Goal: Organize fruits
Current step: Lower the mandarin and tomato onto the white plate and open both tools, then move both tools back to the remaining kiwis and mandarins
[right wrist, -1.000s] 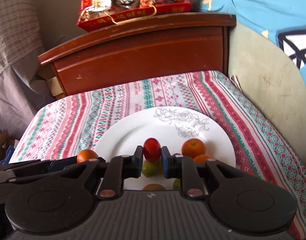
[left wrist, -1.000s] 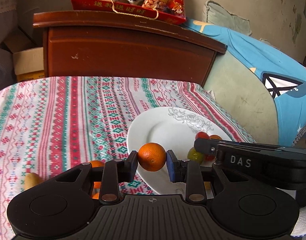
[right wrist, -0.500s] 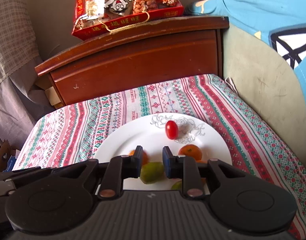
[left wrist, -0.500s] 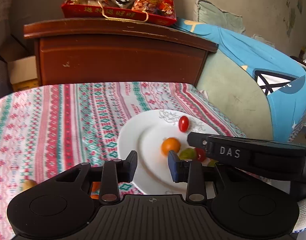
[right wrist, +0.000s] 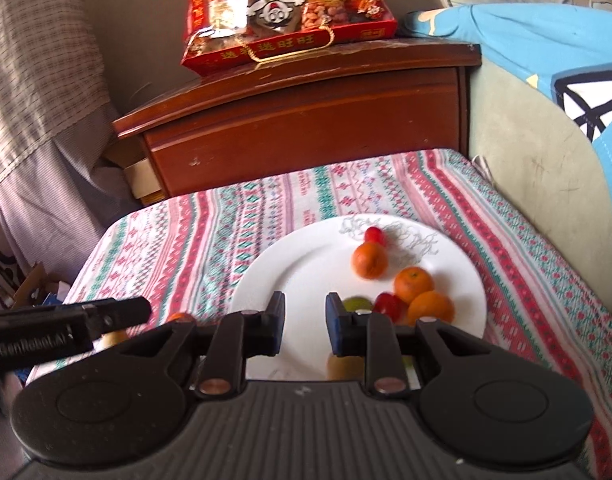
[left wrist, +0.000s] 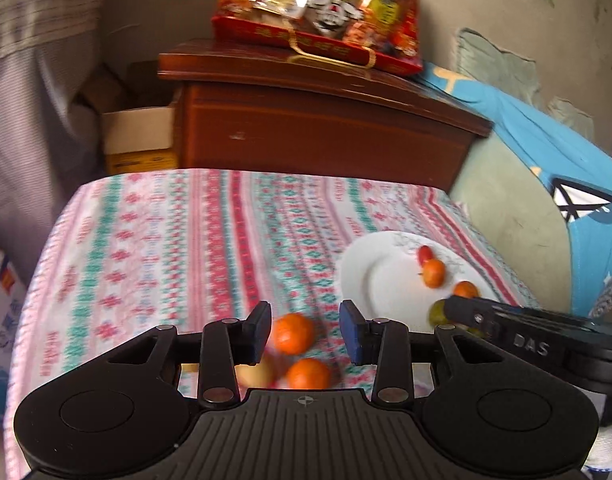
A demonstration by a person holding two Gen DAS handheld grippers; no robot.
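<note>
Three oranges point(right wrist: 413, 282) and two red tomatoes point(right wrist: 375, 235) lie on the white plate point(right wrist: 306, 264).
Two more oranges point(left wrist: 293, 333) sit on the striped cloth point(left wrist: 178, 240) beyond the left tongs point(left wrist: 306, 330), whose jaws have just been widening, empty; right tongs point(right wrist: 305, 322) slightly parted, empty, above the plate.

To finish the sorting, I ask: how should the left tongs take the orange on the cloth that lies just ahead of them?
Take the nearer orange across its widest middle, coming from above and behind with the left tongs. It is round and has bare cloth beside it.
</note>
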